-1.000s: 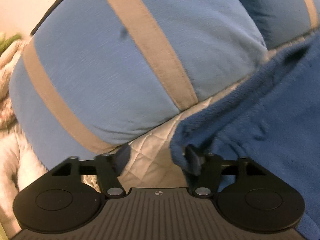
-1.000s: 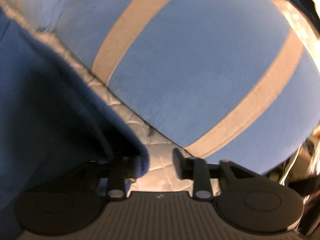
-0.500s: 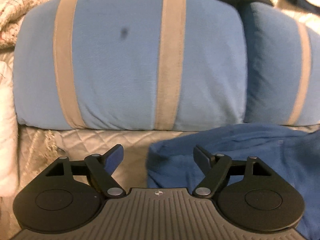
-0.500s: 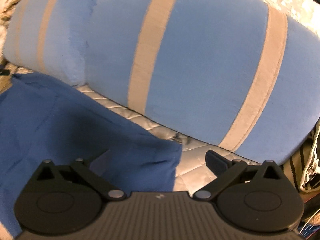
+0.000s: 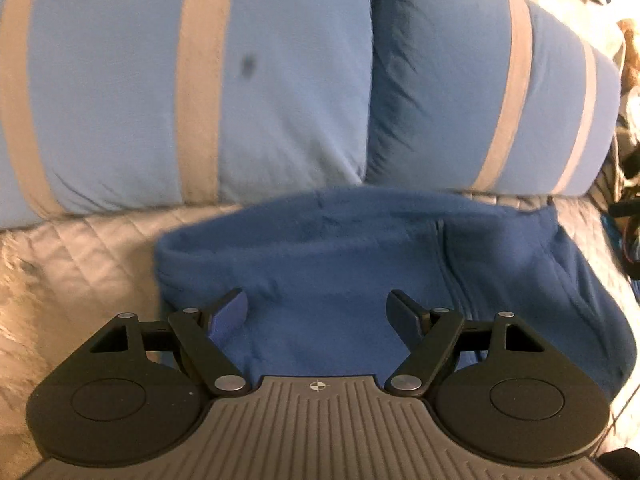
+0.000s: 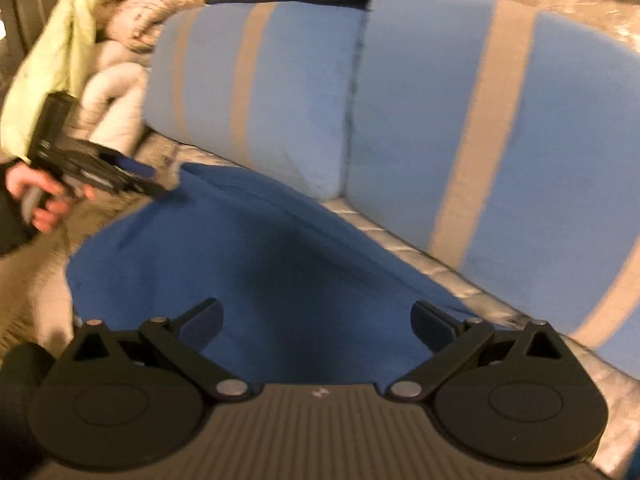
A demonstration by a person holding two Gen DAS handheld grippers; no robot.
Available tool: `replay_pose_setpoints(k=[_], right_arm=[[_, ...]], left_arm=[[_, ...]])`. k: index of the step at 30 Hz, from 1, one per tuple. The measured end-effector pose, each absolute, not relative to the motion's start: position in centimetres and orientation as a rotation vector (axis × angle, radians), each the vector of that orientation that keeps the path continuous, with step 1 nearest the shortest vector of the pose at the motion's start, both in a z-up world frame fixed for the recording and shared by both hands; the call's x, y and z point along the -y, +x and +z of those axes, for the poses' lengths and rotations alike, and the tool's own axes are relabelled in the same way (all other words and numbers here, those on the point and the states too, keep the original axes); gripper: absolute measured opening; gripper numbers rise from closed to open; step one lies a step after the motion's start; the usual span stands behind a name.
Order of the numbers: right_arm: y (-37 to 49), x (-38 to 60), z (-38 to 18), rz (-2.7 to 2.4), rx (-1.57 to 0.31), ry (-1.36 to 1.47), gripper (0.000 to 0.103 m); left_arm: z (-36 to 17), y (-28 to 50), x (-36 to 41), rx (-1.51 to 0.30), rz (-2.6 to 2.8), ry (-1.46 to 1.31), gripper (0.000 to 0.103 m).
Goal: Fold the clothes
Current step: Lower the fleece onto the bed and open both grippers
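A dark blue fleece garment (image 5: pixel 360 264) lies folded on the quilted bedspread (image 5: pixel 80 248), in front of two pillows. It also shows in the right wrist view (image 6: pixel 248 264). My left gripper (image 5: pixel 318 312) is open and empty, held just above the garment's near left part. It also appears at the left of the right wrist view (image 6: pixel 132 178), held in a hand beside the garment's far corner. My right gripper (image 6: pixel 316 320) is open and empty above the garment's near edge.
Two light blue pillows with tan stripes (image 5: pixel 200 80) (image 6: pixel 500 120) lie side by side behind the garment. A heap of white and pale green laundry (image 6: pixel 100 40) lies to the left. Dark clutter (image 5: pixel 628 200) sits off the bed's right edge.
Both grippers let go of the blue garment's corners, opened wide and drew back and up. The garment now lies folded on the bedspread.
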State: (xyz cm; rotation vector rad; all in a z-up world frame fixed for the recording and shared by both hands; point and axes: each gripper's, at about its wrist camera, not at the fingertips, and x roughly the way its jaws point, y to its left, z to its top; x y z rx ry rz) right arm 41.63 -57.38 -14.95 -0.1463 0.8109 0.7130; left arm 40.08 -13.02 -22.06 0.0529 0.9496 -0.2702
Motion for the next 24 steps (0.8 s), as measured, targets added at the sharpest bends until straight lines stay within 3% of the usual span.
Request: replay_pose_setpoints(k=[9,14,24], right_arm=[[44.9,53.5,-21.3,0.583,-0.831,-0.099,0.103],[46.6,53.7,-24.2,0.424,-0.807,0.021,0.103],[47.4,53.8,-29.5,0.170,-0.721,0.130,0.103]], left_arm=[[-26.4,42.3,15.1,-0.948,-0.154,0.057,0.077],[-29.1,43.0,14.9,-0.858,-0.136,0.051,0.078],[-33.5,42.8,11.8,-0.693,-0.189,-0.128,0.098]])
